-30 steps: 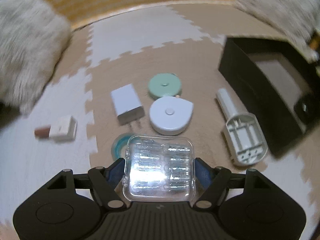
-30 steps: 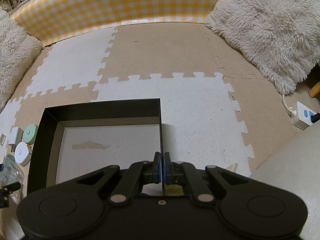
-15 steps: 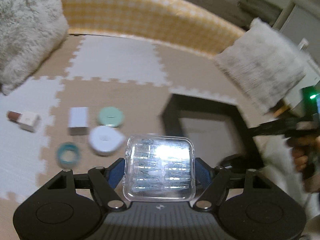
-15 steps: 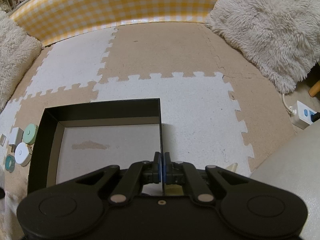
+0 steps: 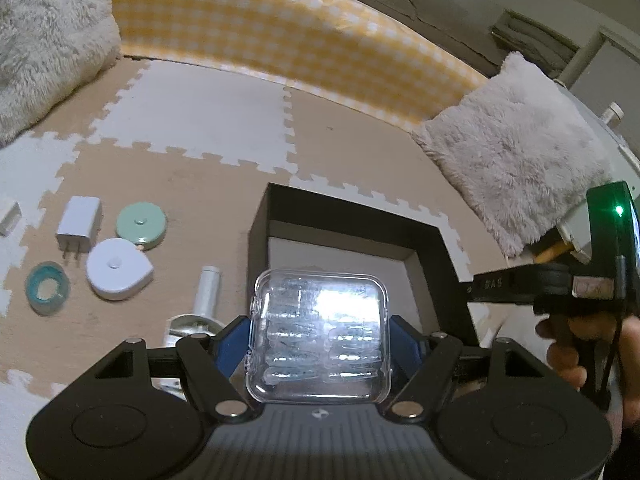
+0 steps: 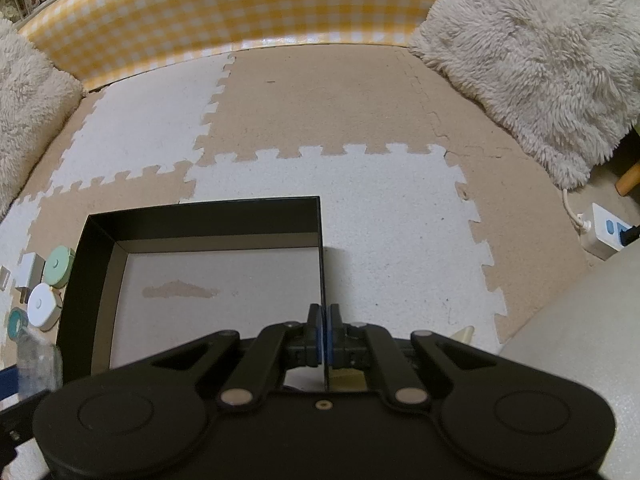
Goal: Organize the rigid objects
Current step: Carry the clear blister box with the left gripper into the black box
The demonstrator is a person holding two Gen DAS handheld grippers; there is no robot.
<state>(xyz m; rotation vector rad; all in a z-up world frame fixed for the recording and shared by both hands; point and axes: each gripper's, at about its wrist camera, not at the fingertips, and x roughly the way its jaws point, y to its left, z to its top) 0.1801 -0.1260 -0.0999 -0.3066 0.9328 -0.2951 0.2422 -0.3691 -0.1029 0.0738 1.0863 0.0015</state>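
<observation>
A clear plastic case [image 5: 319, 338] is pinched between the two blue pads of the left gripper [image 5: 319, 344] and is held up in the air, just in front of the black box [image 5: 444, 248]. The step in hand looks like carrying the case to the box. Next, the case probably needs to be moved over the box floor, lowered, and let go.

The right wall of the box is squeezed by the right gripper [image 6: 323, 334], so the box is kept from sliding. Nothing is seen inside the box; only its pale floor shows.

Left on the mat are a white charger [image 5: 78, 225], a green round case [image 5: 141, 225], a white round case [image 5: 118, 269], a blue tape ring [image 5: 47, 288] and a white battery holder [image 5: 204, 304].
</observation>
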